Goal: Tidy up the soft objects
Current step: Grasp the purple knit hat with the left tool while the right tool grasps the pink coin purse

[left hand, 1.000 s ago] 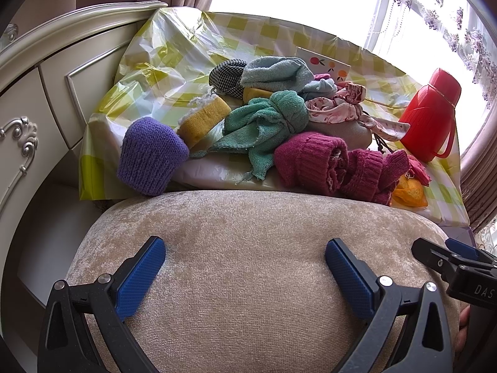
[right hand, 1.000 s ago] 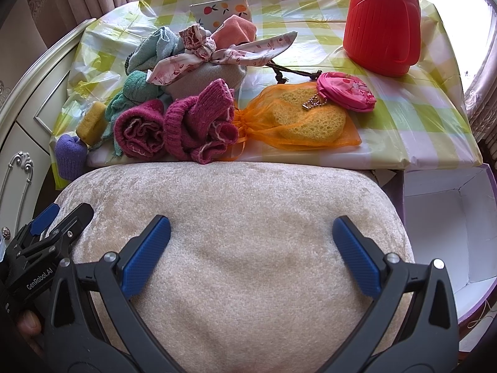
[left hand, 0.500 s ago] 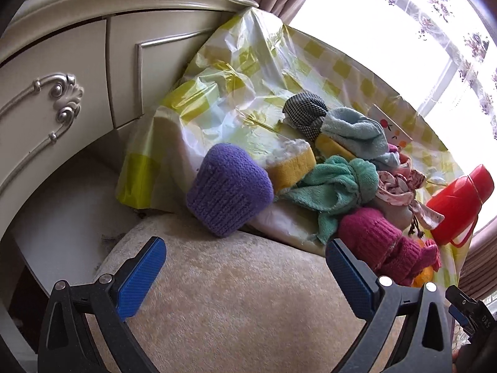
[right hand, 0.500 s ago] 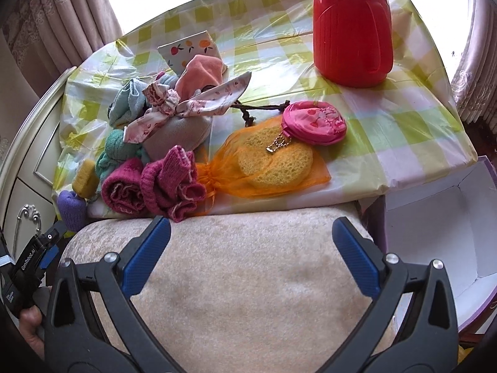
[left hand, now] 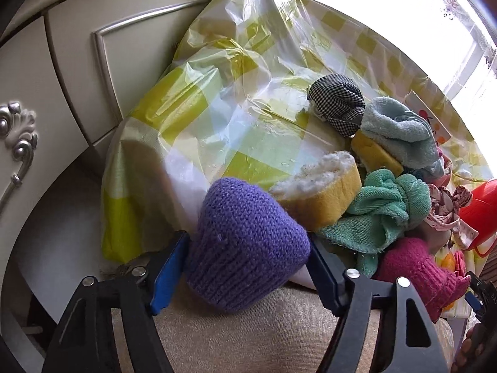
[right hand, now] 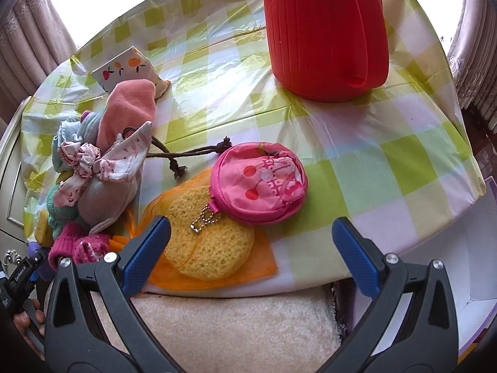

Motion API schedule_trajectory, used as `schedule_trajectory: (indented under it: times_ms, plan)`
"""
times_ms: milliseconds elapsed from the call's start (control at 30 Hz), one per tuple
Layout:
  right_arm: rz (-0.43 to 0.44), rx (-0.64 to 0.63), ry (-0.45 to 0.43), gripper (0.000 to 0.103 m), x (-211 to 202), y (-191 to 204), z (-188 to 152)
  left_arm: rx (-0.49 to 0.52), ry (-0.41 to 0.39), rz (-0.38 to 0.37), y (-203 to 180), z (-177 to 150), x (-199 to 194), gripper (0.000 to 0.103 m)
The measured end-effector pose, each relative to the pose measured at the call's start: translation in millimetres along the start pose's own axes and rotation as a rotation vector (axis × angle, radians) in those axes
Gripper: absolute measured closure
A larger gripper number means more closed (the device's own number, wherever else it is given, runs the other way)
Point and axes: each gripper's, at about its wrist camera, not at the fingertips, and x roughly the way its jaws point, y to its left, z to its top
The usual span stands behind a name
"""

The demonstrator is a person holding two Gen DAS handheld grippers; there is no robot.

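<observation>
A purple knit piece (left hand: 245,217) hangs over the table's near edge, in the left wrist view. My left gripper (left hand: 247,242) is closing around it, both blue pads (left hand: 169,267) touching its sides. Beside it lie a yellow sponge (left hand: 323,195), a green towel (left hand: 385,208), a magenta knit (left hand: 413,270), a pale blue towel (left hand: 400,130) and a checked cloth (left hand: 337,99). My right gripper (right hand: 251,222) stands open just above a yellow sponge in orange mesh (right hand: 211,242) and a pink round pouch (right hand: 259,183), gripping nothing.
A checked plastic cloth (right hand: 403,161) covers the table. A red jug (right hand: 323,31) stands at the back. A beige cushion (right hand: 233,326) sits below the table's front edge, a white box (right hand: 478,264) to its right, a cream cabinet (left hand: 46,93) at the left.
My left gripper swung left and forward to the purple knit, and its jaws narrowed onto it. My right gripper moved forward from over the cushion to the sponge and pouch, still open.
</observation>
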Motion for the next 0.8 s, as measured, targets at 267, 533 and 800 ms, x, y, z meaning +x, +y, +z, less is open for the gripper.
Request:
schedule_trajectory:
  times_ms: [267,533,800]
  plan:
    - [-0.005,-0.005,0.023,0.007,28,-6,19,0.068,-0.073,-0.004,-13,-5,-17,0.040]
    - [0.016,-0.003,0.005,0.028,24,-7,16,0.087,-0.186,-0.017,-24,-19,-53,0.040]
    - [0.040,0.001,-0.067,0.038,-7,-18,6,0.104,-0.253,-0.076,-45,-31,-75,0.040]
